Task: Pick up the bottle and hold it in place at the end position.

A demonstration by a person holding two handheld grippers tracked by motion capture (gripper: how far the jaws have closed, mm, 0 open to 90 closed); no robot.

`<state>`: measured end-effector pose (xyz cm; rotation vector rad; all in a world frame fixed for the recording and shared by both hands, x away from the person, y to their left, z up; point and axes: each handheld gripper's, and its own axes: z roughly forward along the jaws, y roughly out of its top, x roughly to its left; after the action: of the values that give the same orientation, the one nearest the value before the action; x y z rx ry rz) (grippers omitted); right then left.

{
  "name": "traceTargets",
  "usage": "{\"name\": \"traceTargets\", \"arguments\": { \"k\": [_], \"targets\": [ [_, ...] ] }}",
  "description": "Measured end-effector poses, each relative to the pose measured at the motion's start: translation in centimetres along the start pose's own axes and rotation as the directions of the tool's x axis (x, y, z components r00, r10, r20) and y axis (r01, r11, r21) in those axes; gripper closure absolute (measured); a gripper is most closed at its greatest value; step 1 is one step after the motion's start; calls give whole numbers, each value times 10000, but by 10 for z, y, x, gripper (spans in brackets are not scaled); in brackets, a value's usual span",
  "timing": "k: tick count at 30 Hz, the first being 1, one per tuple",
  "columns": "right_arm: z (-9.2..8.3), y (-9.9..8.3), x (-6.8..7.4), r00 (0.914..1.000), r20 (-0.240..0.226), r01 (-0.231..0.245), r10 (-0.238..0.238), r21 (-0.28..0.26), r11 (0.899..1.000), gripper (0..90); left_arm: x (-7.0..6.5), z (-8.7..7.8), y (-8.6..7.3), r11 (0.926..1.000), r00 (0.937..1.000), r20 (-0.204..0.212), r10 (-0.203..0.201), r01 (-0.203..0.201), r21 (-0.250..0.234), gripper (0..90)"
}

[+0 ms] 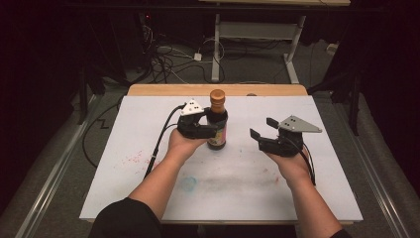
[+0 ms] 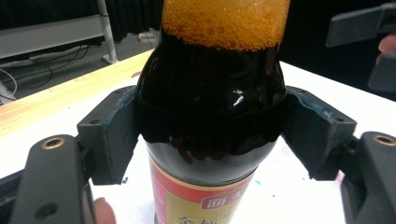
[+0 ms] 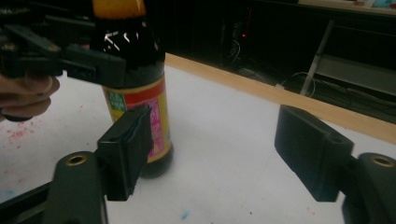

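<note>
Dark glass: a bottle [image 1: 217, 124] of near-black liquid stands upright on the table [image 1: 124, 124], toward its far middle, round-shouldered and glossy.
Cap: an orange-brown top [image 1: 217, 95], narrower than the body; in the left gripper view the neck is filled with fine amber foam [image 2: 224, 21].
Label: red and yellow band [image 2: 201, 203] wrapped round the lower body, with printed characters too cropped to read.
Left gripper [image 1: 214, 126]: matte black jaws clamped on the bottle's shoulder, one blocky pad [image 2: 114, 135] pressed to each side; a grey three-cornered plate [image 1: 192, 107] sits on top and a black cable [image 1: 161, 136] trails back along the forearm.
Right gripper [image 1: 262, 128]: held well apart to the bottle's right, above the table, its square pads [image 3: 126, 149] spread wide with nothing between them.
Table surface: flat pale-white sheet, smudged with red specks [image 1: 133, 159] and a faint blue ring [image 1: 188, 184]; a wooden edge [image 1: 163, 89] runs along the far side.
Sleeve: dark fabric [image 1: 124, 218] at the left arm.
</note>
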<state>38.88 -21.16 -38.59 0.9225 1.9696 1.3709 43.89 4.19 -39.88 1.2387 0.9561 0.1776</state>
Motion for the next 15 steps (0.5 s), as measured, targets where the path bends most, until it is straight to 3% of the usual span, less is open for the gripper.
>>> {"name": "traceTargets", "arguments": {
  "k": [15],
  "targets": [
    [22, 32, 7, 9986, -470, 230, -231, -11, 9997, 766, 1, -1, -1, 10000, 10000, 53, 68, -68, 11, 236]
  ]
}}
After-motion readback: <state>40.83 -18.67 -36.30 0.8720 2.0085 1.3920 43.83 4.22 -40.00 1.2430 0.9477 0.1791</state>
